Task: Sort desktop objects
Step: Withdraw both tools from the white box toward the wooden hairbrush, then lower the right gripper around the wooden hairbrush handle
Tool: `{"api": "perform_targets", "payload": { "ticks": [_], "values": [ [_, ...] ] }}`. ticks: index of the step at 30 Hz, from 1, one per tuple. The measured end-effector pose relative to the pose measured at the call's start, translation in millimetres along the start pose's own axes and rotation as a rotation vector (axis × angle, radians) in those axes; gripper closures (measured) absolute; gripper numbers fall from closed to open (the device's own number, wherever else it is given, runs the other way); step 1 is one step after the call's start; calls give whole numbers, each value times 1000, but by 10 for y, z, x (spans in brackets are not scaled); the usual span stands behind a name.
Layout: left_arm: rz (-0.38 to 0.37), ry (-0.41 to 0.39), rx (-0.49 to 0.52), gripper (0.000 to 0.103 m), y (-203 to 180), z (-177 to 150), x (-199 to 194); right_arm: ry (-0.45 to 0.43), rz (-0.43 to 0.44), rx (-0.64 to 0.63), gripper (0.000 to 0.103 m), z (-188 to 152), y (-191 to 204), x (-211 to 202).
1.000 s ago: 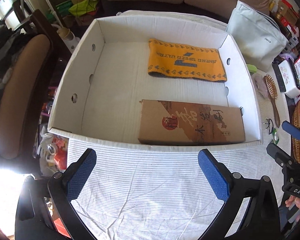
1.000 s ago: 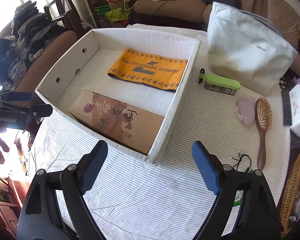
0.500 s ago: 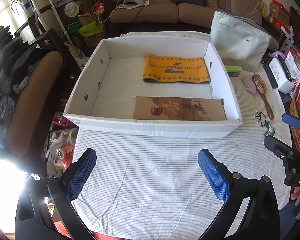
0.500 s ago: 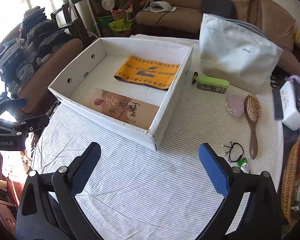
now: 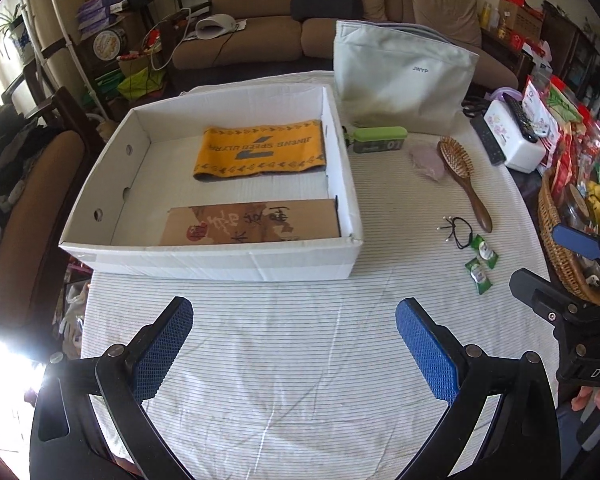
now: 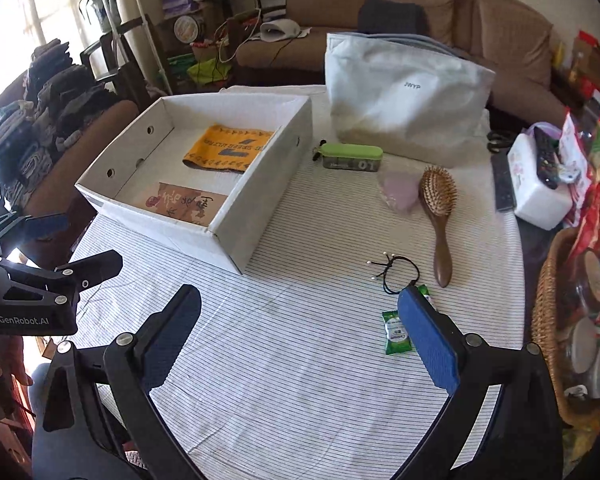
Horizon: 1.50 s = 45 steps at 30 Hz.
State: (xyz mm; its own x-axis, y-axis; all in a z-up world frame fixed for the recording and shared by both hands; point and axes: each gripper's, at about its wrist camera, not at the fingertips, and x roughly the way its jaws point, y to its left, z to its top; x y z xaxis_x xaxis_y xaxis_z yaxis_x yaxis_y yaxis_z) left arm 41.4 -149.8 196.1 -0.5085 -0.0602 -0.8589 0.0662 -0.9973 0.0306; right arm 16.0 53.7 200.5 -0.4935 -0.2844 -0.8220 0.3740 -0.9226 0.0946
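Both grippers hover empty over the striped surface (image 5: 284,360), jaws wide apart. The left gripper (image 5: 294,332) faces the box (image 5: 220,258), which holds a towel (image 5: 260,148) and carton (image 5: 256,228). The right gripper (image 6: 300,328) faces loose items beside the box, probably next: packets (image 6: 396,332), hair tie (image 6: 396,270), brush (image 6: 438,208).

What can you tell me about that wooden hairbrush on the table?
The wooden hairbrush lies flat on the striped tablecloth, bristles up, its oval head toward the grey bag and its dark brown handle pointing toward the camera. A pale pink object lies right beside the head, and a black hair tie lies near the handle's end. Neither claw touches it.
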Motion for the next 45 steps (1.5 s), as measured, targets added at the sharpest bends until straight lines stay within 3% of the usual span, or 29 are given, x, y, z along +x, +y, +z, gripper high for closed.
{"api": "perform_targets", "payload": {
  "ticks": [4,10,18,24,30,39,45],
  "values": [
    [-52,-15,20,0,-357,64,90,8,5,19,4,-65,-327,32],
    [-151,-49,51,0,-855,232,277,-5,-58,39,4,-161,-1019,29],
    [-249,18,17,0,-1193,487,868,-30,-41,133,4,-293,-1748,381],
    [-312,47,1,0,-1379,565,1270,-80,2,164,6,-256,-1969,856],
    [-363,54,-57,0,-1453,737,1604,-75,-9,143,6,-42,-2095,1313],
    [-417,68,-180,0,-1343,943,1930,-65,-11,99,6,402,-2171,1838],
    [-438,81,-204,0,-1259,952,2037,-33,-6,120,6,601,-2227,2171]
  ]
}}
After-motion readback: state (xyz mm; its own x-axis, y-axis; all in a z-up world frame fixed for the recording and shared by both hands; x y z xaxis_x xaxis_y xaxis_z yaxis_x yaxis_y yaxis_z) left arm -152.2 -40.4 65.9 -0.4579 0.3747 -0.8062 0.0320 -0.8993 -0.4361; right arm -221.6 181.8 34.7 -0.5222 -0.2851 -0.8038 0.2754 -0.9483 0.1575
